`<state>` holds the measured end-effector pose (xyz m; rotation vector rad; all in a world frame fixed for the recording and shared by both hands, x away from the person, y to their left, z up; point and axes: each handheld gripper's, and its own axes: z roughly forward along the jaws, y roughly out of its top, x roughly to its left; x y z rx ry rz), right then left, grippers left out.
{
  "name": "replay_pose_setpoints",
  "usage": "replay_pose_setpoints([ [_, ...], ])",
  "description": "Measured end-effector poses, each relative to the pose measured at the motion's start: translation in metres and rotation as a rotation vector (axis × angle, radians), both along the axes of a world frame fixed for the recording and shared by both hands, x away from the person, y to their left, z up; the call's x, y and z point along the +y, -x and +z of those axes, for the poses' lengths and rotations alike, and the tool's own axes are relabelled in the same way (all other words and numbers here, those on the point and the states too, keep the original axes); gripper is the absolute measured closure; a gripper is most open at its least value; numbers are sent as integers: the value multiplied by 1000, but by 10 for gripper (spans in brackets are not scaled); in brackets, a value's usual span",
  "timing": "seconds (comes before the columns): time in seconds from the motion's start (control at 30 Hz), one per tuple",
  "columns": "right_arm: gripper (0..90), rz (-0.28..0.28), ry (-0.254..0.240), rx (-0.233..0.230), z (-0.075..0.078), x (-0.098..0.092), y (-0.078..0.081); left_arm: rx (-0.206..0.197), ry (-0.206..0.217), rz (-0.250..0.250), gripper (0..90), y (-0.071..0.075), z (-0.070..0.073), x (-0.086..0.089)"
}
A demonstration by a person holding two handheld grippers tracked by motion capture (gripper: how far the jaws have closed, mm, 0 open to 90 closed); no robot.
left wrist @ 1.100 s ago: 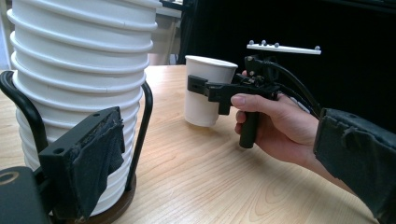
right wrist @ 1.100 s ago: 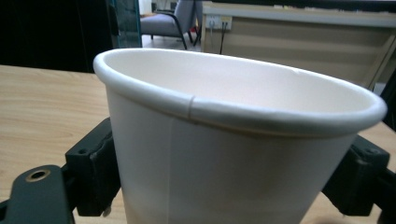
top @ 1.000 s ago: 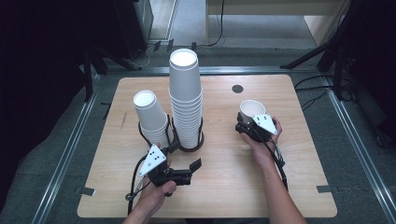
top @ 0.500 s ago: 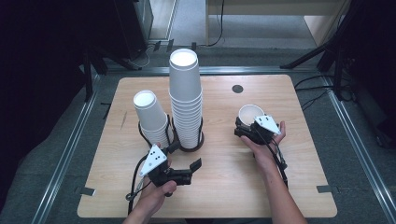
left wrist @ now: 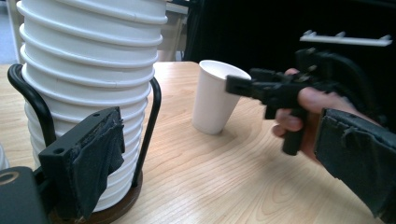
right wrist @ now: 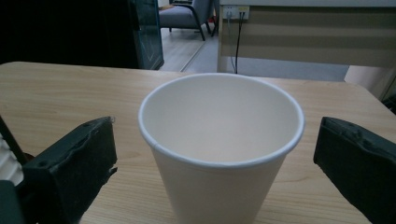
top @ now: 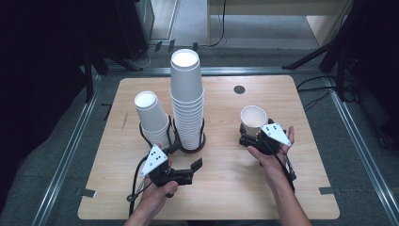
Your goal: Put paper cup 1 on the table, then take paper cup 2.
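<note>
Single white paper cup [top: 253, 118] upright on the light wooden table [top: 221, 188], right of frame centre. Right gripper [top: 251, 135] just behind it: jaws have just been opening, wide, pads clear of cup. Left gripper [top: 195, 167] lower centre, jaws apart, empty, beside tall white cup stack [top: 187, 99].

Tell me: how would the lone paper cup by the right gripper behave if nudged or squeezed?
The single cup looks empty and thin-walled, so probably very light and easily dented. Tall on a narrower base, it would likely tip or slide on the smooth table.

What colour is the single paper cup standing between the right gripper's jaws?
The paper cup is plain white, inside and outside; the right gripper view shows it best.
</note>
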<state>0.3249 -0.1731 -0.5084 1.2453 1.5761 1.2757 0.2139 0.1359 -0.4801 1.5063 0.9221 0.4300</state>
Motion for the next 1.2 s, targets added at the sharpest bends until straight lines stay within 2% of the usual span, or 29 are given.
replay_pose_setpoints([
  [0.1, 0, 7, -14, -21, 13, -2, 9, -9, -14, 18, 23, 0, 2, 0],
  [0.13, 0, 3, -20, -32, 22, -2, 14, -16, -18, 25, 23, 0, 3, 0],
  [0.17, 0, 3, -20, -32, 22, -2, 14, -23, -26, 34, 23, 0, 5, 0],
  [0.33, 0, -2, -19, -53, 57, 4, 23, -37, -42, 74, 23, -3, 11, 0],
  [0.43, 0, -10, -42, -69, 80, 12, 27, -41, -46, 99, 23, -5, 15, -1],
  [0.6, 0, 28, -62, -130, 111, 25, 35, -56, -63, 139, 23, -9, 22, 0],
  [0.7, 0, 55, -78, -147, 128, 34, 39, -59, -71, 168, 23, -12, 27, 1],
  [0.87, 0, 96, -84, -172, 151, 52, 43, -65, -76, 205, 23, -16, 36, 3],
  [0.93, 0, 130, -115, -170, 161, 62, 44, -62, -87, 216, 23, -19, 38, 2],
  [1.0, 0, 140, -126, -165, 164, 64, 44, -63, -94, 222, 23, -21, 40, 2],
  [1.07, 0, 171, -156, -155, 174, 71, 43, -66, -95, 234, 23, -25, 43, 1],
  [1.2, 0, 190, -164, -162, 181, 78, 42, -72, -94, 247, 23, -28, 48, 1],
])
